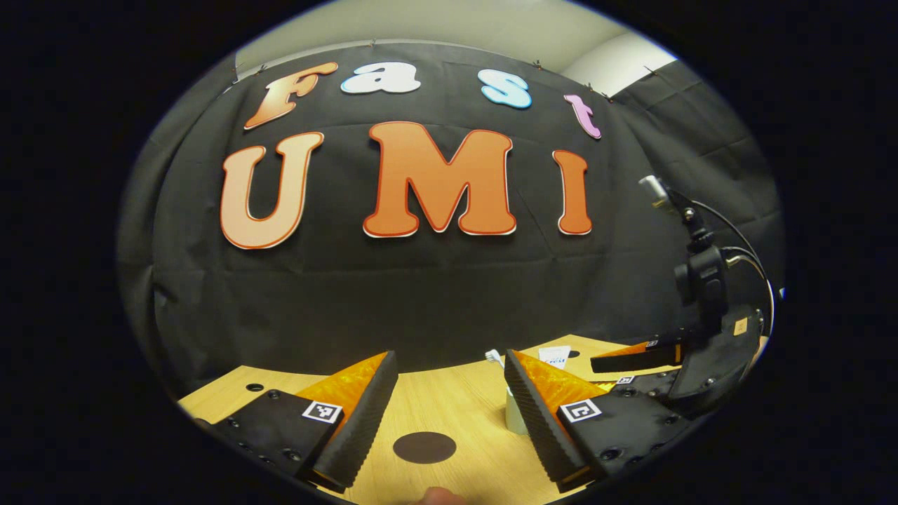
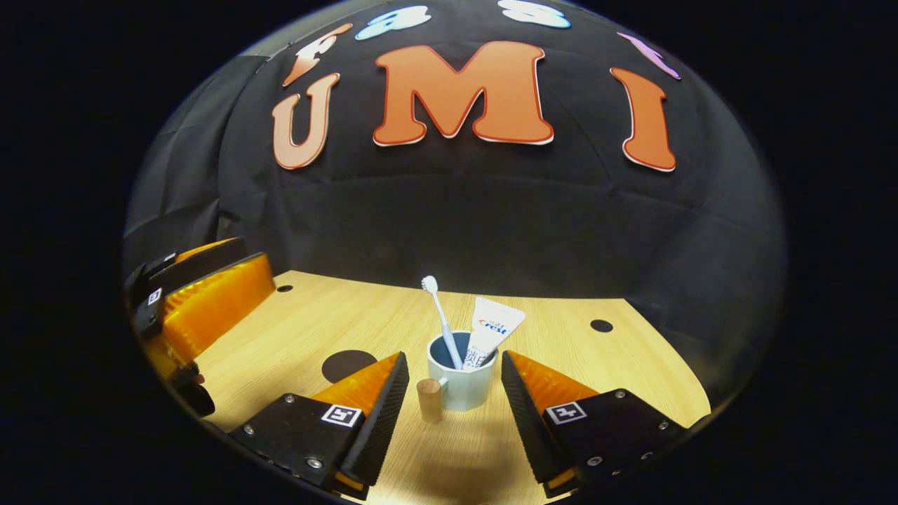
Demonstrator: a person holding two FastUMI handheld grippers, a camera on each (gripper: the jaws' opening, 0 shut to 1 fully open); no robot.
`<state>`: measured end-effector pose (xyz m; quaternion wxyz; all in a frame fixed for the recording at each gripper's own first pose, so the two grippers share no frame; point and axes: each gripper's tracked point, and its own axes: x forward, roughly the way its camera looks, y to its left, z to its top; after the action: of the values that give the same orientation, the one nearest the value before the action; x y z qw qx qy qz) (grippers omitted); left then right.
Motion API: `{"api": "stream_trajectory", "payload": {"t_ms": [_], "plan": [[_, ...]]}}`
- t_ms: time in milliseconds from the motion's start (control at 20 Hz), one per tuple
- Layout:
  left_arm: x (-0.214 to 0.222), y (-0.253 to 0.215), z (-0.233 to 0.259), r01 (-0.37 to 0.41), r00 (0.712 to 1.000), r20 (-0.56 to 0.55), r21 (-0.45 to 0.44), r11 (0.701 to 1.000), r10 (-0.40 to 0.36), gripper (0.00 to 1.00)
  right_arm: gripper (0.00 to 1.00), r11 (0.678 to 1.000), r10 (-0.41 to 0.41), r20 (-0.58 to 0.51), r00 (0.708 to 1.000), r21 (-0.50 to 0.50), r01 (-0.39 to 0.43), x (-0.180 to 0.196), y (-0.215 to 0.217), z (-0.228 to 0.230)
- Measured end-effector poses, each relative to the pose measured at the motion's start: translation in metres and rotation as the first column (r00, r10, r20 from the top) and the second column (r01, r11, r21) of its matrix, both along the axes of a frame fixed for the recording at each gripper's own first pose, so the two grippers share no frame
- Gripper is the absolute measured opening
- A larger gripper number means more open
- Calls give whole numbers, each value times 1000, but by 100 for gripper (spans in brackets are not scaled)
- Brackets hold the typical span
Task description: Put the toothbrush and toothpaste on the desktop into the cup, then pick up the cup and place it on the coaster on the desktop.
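Note:
A pale mug-like cup (image 2: pixel 459 389) with a wooden handle (image 2: pixel 429 400) stands upright on the wooden desktop (image 2: pixel 561 337). A white toothbrush (image 2: pixel 442 319) and a white toothpaste tube (image 2: pixel 494 330) stand inside it. My right gripper (image 2: pixel 453 359) is open, with the cup between its fingertips and gaps on both sides. The dark round coaster (image 2: pixel 347 365) lies left of the cup. In the left gripper view the coaster (image 1: pixel 424 447) lies between the fingers of my open left gripper (image 1: pixel 449 358). The cup (image 1: pixel 515 417) is half hidden behind its right finger.
The left gripper (image 2: pixel 256 258) reaches in from the left edge of the right gripper view. The right gripper (image 1: pixel 617 368) and its camera mount (image 1: pixel 705 294) sit at the right of the left gripper view. Small round holes (image 2: pixel 601 325) mark the desktop near its back edge.

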<state>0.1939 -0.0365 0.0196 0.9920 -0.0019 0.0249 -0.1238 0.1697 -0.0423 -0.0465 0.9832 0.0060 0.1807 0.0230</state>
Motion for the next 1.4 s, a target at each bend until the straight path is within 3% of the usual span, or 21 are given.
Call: {"api": "stream_trajectory", "payload": {"t_ms": [300, 500, 850, 950, 1150, 1400], "plan": [[-16, 19, 1, -6, 1000, 10, 4, 1000, 6, 96, 80, 999, -5, -151, 989, -50, -2, 11, 7, -14], [-24, 33, 1, -14, 1000, 20, 10, 1000, 14, 96, 81, 998, -59, -239, 969, -33, 53, 21, 3, -26], [-33, 53, -4, -27, 999, 17, -9, 1000, 27, 94, 81, 986, -134, -415, 900, 35, 163, 33, -3, -60], [-34, 57, -7, -26, 1000, 12, -15, 1000, 26, 99, 81, 980, -149, -445, 883, 53, 192, 32, -3, -62], [-34, 66, -12, -34, 999, 1, -20, 999, 34, 96, 80, 988, -112, -515, 850, 36, 152, 26, 6, -69], [-36, 73, -19, -40, 999, -12, -31, 999, 40, 96, 80, 986, -146, -571, 808, -15, 168, 31, 4, -89]]}}
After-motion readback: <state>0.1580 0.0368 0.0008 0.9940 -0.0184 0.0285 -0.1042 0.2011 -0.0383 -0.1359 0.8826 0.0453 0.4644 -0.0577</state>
